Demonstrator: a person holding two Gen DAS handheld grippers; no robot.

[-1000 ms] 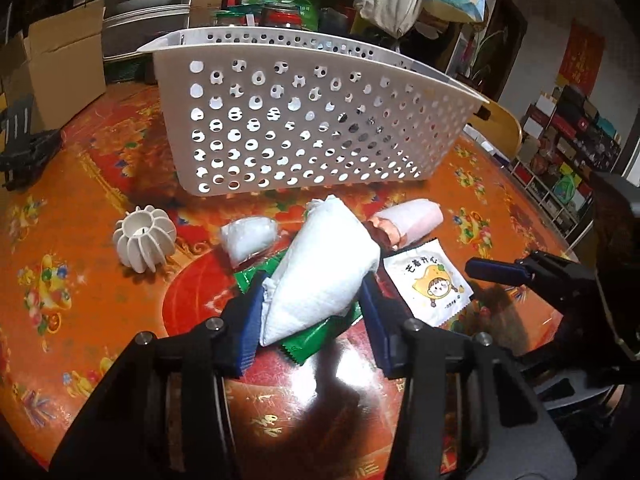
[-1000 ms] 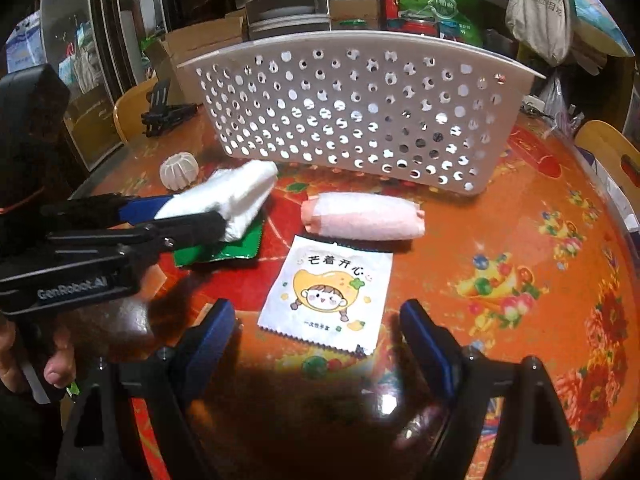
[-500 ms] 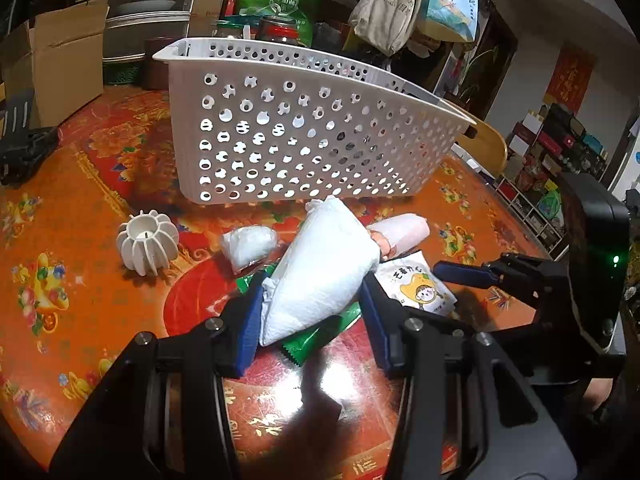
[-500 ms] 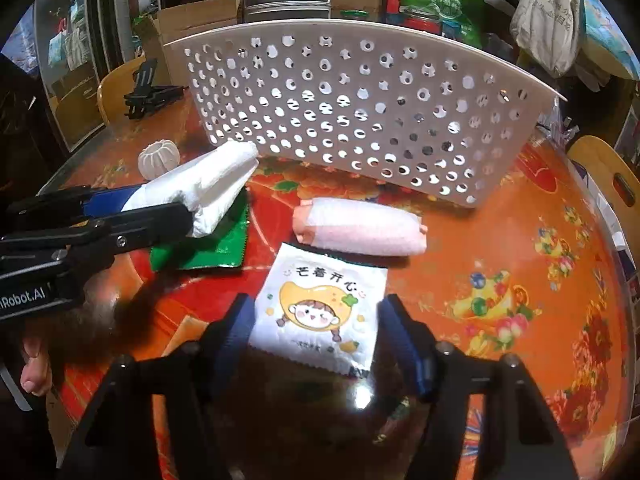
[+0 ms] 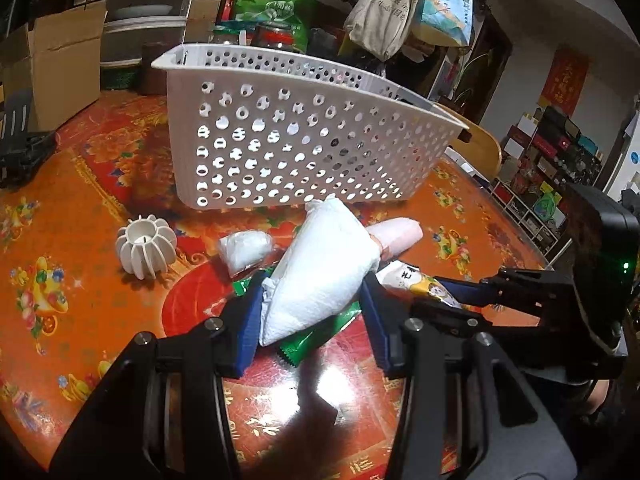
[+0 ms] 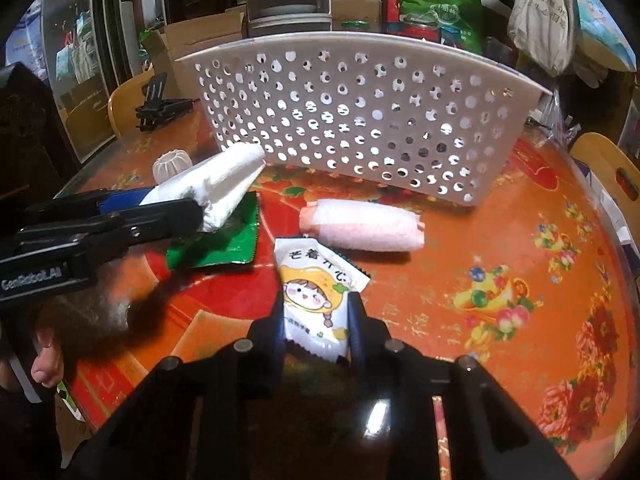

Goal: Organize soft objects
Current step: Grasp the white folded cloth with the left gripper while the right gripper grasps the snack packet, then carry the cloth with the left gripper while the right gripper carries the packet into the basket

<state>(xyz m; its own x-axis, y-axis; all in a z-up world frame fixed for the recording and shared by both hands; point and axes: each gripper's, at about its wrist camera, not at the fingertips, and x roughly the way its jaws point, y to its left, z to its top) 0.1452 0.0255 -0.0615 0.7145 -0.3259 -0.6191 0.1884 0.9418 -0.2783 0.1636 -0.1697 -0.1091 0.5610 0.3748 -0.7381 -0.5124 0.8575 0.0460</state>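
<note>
At the centre of the left wrist view, the left claw (image 5: 312, 316) pinches a white pad (image 5: 320, 272) over a green packet (image 5: 320, 330). Lower centre in the right view, the right claw (image 6: 318, 320) pinches a cartoon sachet (image 6: 316, 288) below the white basket (image 6: 360, 120) on the desk (image 6: 500, 280).

"GenRobot.AI" stands in white on the black body of the left gripper (image 6: 176, 216), seen from the right wrist. The white sachet (image 6: 316, 292) carries Chinese characters above a cartoon girl's face. A red wall hanging (image 5: 565, 80) bears gold characters, too small to read.
</note>
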